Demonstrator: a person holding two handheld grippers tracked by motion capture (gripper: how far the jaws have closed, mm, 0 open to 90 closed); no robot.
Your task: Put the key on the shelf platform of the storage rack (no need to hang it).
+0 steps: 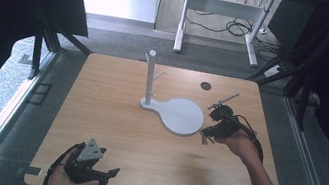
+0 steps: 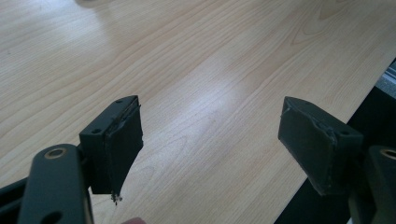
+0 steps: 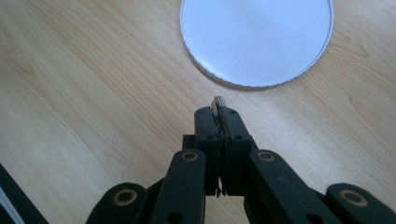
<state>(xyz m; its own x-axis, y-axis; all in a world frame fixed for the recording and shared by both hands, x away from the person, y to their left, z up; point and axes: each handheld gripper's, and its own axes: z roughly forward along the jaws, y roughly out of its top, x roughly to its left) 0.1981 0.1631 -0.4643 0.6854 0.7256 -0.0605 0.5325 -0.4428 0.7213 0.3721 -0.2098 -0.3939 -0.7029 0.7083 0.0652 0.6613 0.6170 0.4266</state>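
Observation:
A white stand has an upright post (image 1: pixel 150 77) with side pegs and a round flat base (image 1: pixel 181 116) (image 3: pixel 257 37) in the middle of the wooden table. My right gripper (image 1: pixel 205 130) (image 3: pixel 218 114) hovers just off the base's right rim. Its jaws are shut on a small metal piece (image 3: pixel 217 102) that pokes out past the pads; something small dangles under them (image 1: pixel 204 139). My left gripper (image 1: pixel 110 172) (image 2: pixel 210 135) rests near the table's front left edge, jaws wide open with bare wood between them.
A dark round hole (image 1: pixel 205 85) sits in the tabletop behind the stand. The table edge (image 2: pixel 364 100) drops off close to the left gripper. Black curtains flank both sides, and a white desk frame (image 1: pixel 182 24) stands on the floor beyond.

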